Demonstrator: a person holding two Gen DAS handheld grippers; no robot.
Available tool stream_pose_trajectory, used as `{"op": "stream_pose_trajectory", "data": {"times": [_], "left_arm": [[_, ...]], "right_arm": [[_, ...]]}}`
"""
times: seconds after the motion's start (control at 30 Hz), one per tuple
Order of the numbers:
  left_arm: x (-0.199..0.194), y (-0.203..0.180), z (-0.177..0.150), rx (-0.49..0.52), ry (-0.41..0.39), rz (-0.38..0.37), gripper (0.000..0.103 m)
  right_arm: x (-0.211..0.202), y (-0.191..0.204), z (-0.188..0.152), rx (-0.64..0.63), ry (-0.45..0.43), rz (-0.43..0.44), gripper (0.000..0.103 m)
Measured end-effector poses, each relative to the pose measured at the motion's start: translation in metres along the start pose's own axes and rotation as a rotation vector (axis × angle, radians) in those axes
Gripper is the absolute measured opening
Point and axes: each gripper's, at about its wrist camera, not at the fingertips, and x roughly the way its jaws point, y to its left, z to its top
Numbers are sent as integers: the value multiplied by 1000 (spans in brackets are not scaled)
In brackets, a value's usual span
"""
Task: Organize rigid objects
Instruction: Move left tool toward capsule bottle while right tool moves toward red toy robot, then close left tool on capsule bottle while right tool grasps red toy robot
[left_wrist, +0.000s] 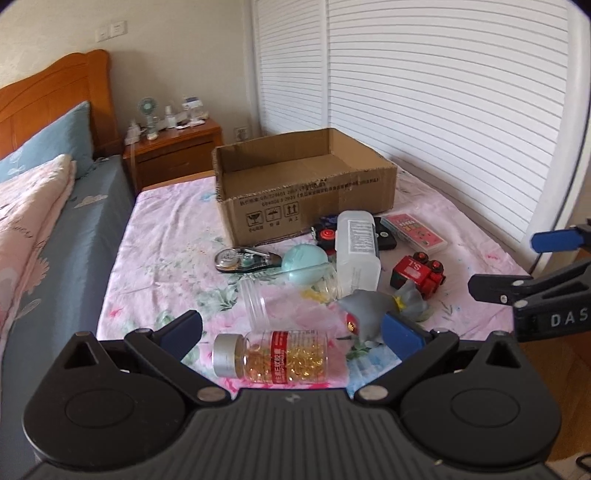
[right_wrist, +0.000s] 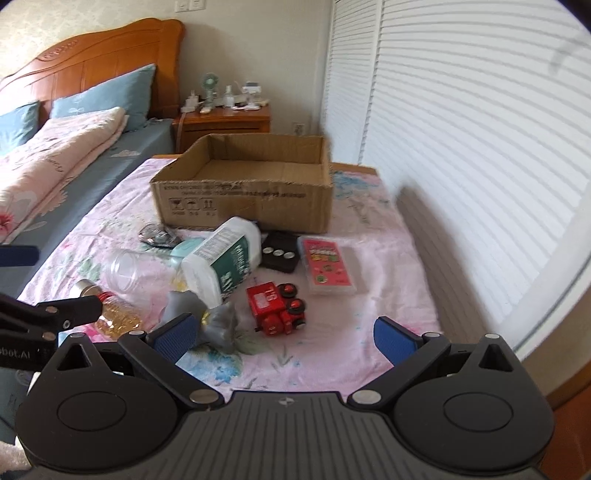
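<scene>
An open cardboard box (left_wrist: 303, 184) stands on the pink sheet; it also shows in the right wrist view (right_wrist: 243, 195). In front lie a capsule bottle (left_wrist: 284, 354), a clear jar (left_wrist: 258, 299), a white bottle (left_wrist: 356, 251), a red toy train (left_wrist: 417, 273), a grey toy (left_wrist: 365, 310), a teal ball (left_wrist: 304, 264) and a pink card box (left_wrist: 413, 229). My left gripper (left_wrist: 291, 332) is open with the capsule bottle between its fingers, not touching. My right gripper (right_wrist: 284, 332) is open and empty, just in front of the red train (right_wrist: 275, 306) and grey toy (right_wrist: 218, 321).
A black remote (right_wrist: 280, 253) and a tape dispenser (left_wrist: 243, 258) lie near the box. A bed with blue pillows (right_wrist: 107, 96) is at left, a wooden nightstand (left_wrist: 173, 147) behind. White louvred doors (left_wrist: 443, 92) run along the right.
</scene>
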Motion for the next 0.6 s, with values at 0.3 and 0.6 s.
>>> {"op": "stream_pose_trajectory", "data": {"times": [0.3,0.6], "left_arm": [[37,13,-19,35,119,-65,102],[68,22,-29,-12,197,-57,102]], "right_arm": [[28,0,-13,-65,31,57,103],[64,-5,-24,-77,123,72,103]]}}
